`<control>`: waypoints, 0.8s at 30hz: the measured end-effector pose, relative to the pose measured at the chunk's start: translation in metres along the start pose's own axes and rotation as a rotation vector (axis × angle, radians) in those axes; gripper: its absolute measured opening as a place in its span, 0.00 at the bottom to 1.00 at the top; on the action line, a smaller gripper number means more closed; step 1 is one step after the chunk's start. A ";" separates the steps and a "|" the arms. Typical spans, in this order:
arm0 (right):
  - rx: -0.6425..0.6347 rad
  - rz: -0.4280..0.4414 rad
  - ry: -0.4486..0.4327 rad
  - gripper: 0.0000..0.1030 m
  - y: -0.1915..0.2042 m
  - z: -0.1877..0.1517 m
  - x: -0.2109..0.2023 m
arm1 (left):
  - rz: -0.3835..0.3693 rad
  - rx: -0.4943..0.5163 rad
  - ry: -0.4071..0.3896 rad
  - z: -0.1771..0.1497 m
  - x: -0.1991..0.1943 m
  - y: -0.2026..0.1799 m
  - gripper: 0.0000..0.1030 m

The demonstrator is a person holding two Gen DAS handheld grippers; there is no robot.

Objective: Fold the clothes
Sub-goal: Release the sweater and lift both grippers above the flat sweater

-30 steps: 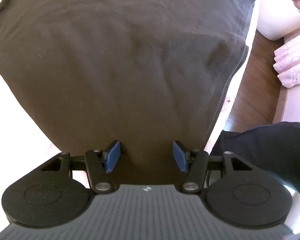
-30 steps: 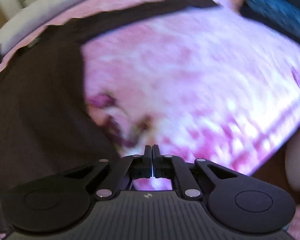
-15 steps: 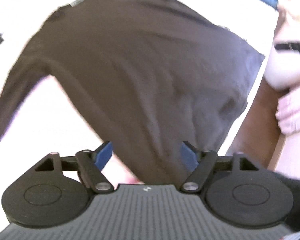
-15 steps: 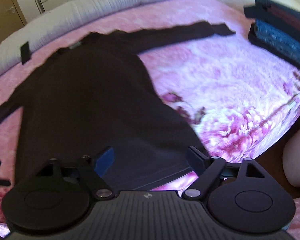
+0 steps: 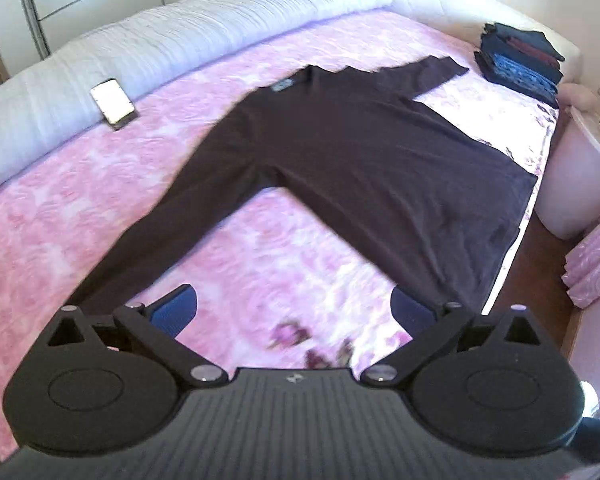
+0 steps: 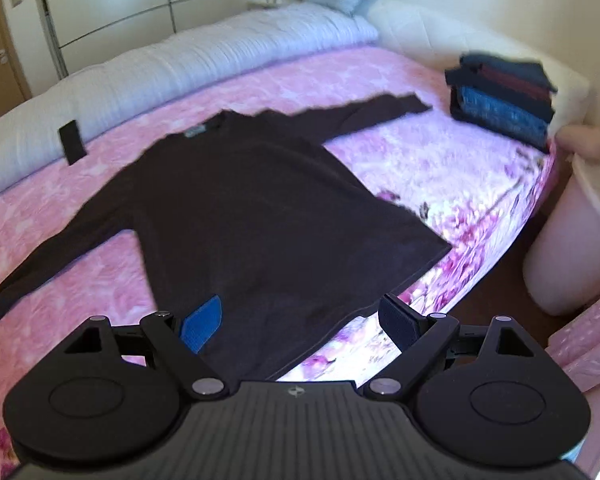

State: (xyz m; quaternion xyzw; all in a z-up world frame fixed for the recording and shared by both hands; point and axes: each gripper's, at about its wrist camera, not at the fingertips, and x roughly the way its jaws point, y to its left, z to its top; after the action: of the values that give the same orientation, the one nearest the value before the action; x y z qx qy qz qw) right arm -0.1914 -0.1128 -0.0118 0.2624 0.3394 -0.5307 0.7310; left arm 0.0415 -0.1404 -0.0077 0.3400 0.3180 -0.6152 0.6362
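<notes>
Left wrist view. We hold the left gripper (image 5: 294,304) low in the frame, its blue pads spread wide with nothing between them, above the pink bedspread (image 5: 60,208). The dark long-sleeved shirt (image 5: 364,160) lies flat across the middle of the frame, collar toward the top, hem running down the right side to the bed edge. One sleeve (image 5: 172,232) reaches diagonally to the lower left, ending just beside the left pad. The other sleeve stretches to the upper right, toward a stack of folded clothes (image 5: 520,60). A phone (image 5: 112,103) rests at upper left, by the white bolster (image 5: 200,40).

Right wrist view. The right gripper (image 6: 300,320) also stands spread and empty, hovering over the shirt's hem near the bottom centre. The shirt (image 6: 260,208) fills the centre; its right sleeve (image 6: 380,114) points to the upper right, near the folded stack (image 6: 500,96), and the other runs to the left edge. The phone (image 6: 71,142) shows as a dark slab at left.

Our reading: the garment is laid out and smoothed, and no fold is made yet. The next move likely calls for each gripper to pinch a sleeve or side edge and bring it in over the body, lifting only one layer and keeping the fabric flat.
</notes>
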 end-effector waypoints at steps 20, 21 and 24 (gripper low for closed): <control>-0.058 -0.053 0.002 0.86 0.016 -0.047 -0.090 | -0.035 0.063 -0.072 -0.018 -0.067 -0.047 0.99; -0.042 -0.054 0.006 0.86 0.013 -0.051 -0.092 | -0.039 0.072 -0.068 -0.018 -0.066 -0.051 0.99; -0.018 -0.063 0.013 0.86 0.008 -0.062 -0.097 | -0.050 0.093 -0.063 -0.016 -0.065 -0.059 0.99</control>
State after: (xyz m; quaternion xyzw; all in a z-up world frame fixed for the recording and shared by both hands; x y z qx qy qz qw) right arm -0.2175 -0.0068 0.0245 0.2487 0.3570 -0.5485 0.7140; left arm -0.0202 -0.0906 0.0344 0.3417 0.2772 -0.6554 0.6138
